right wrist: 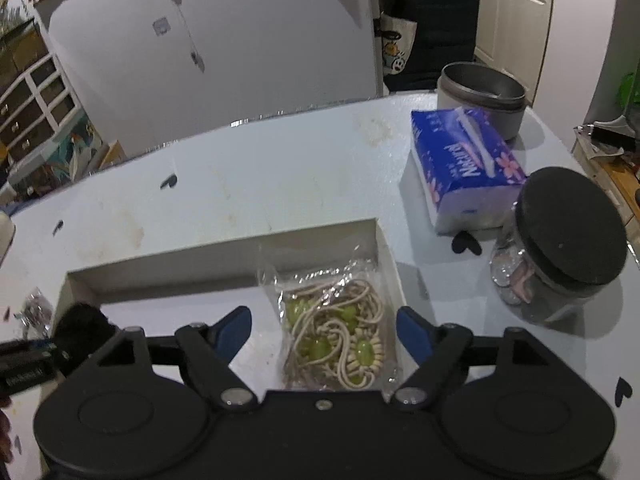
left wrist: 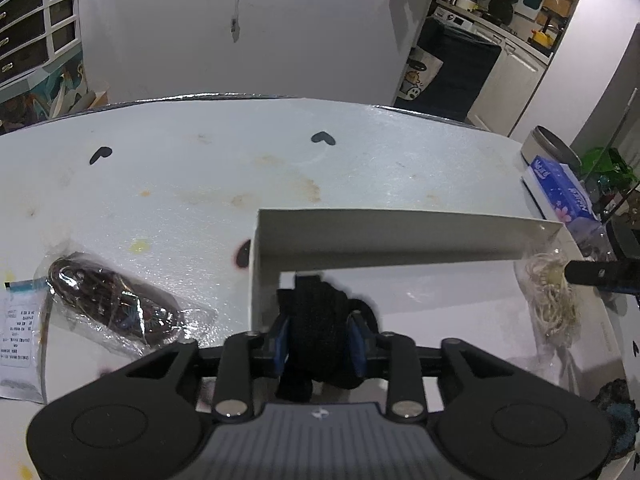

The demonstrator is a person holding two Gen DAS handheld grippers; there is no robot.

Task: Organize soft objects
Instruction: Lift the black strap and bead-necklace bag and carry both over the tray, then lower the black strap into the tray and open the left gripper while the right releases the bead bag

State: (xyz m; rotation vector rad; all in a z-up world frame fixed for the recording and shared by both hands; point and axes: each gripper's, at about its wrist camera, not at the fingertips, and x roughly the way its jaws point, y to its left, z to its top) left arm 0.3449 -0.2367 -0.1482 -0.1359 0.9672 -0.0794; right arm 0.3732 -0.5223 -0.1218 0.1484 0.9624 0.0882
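Fuzzy black cloth [left wrist: 316, 320] (bunched) in left gripper [left wrist: 319, 338]

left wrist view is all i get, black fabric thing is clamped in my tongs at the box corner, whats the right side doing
Observer: The right tongs are open, poised above a clear bag of cream cords with green beads in the box's right end.
Operator: is that bag inside the box or on the rim
Observer: Inside, against the right wall of the white box.
Operator: anything past the box on that side
Observer: A blue tissue pack and a black-lidded glass jar sit on the table just right of the box.
Operator: and my black piece, over the box?
Observer: Yes; the black fabric piece in the left tongs shows at the box's left end.
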